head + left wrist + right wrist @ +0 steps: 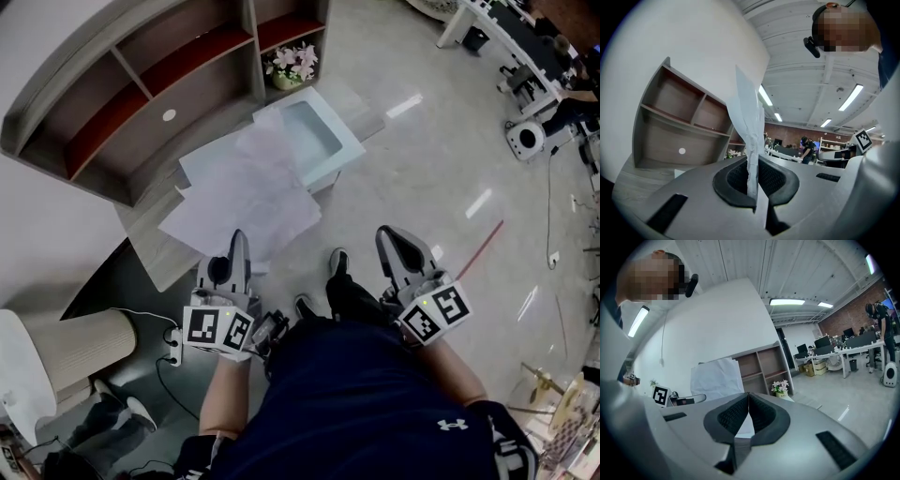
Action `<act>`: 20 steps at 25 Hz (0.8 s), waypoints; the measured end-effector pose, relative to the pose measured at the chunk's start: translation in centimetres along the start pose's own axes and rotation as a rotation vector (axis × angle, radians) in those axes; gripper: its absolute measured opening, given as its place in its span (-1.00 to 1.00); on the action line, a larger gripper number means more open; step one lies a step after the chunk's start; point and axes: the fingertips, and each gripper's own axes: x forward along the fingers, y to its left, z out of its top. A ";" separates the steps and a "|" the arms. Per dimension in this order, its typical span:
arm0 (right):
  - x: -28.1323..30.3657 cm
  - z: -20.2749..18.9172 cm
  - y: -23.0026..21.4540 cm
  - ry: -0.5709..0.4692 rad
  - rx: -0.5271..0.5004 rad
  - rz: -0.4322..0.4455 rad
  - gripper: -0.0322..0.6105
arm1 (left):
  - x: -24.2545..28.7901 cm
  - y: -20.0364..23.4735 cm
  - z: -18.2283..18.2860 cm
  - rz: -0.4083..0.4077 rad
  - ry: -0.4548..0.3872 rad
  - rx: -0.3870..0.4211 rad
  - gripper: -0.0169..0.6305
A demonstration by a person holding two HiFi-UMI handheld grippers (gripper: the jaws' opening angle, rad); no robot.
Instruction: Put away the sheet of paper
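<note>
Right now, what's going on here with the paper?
A person is working with two handheld grippers. The left gripper is shut on an edge of the crumpled sheet of paper, which in the head view overlaps the pale blue tray beside the shelf unit. The right gripper is shut, empty and held off to the side.

Wooden shelf unit (141,84), red-brown shelves, top left; potted flowers (292,64) at its rt end; office desks (511,33) top rt.
</note>
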 end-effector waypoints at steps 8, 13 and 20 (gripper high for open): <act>3.9 0.0 -1.6 0.006 0.046 0.065 -0.86 | 1.8 0.9 0.1 0.040 0.024 0.040 -0.90; 6.7 0.4 -4.5 0.023 0.073 0.099 -0.86 | 4.8 1.3 -0.2 0.085 0.042 0.045 -0.90; 10.4 1.8 -9.2 0.027 0.114 0.146 -0.86 | 10.3 0.3 0.5 0.115 0.058 0.065 -0.90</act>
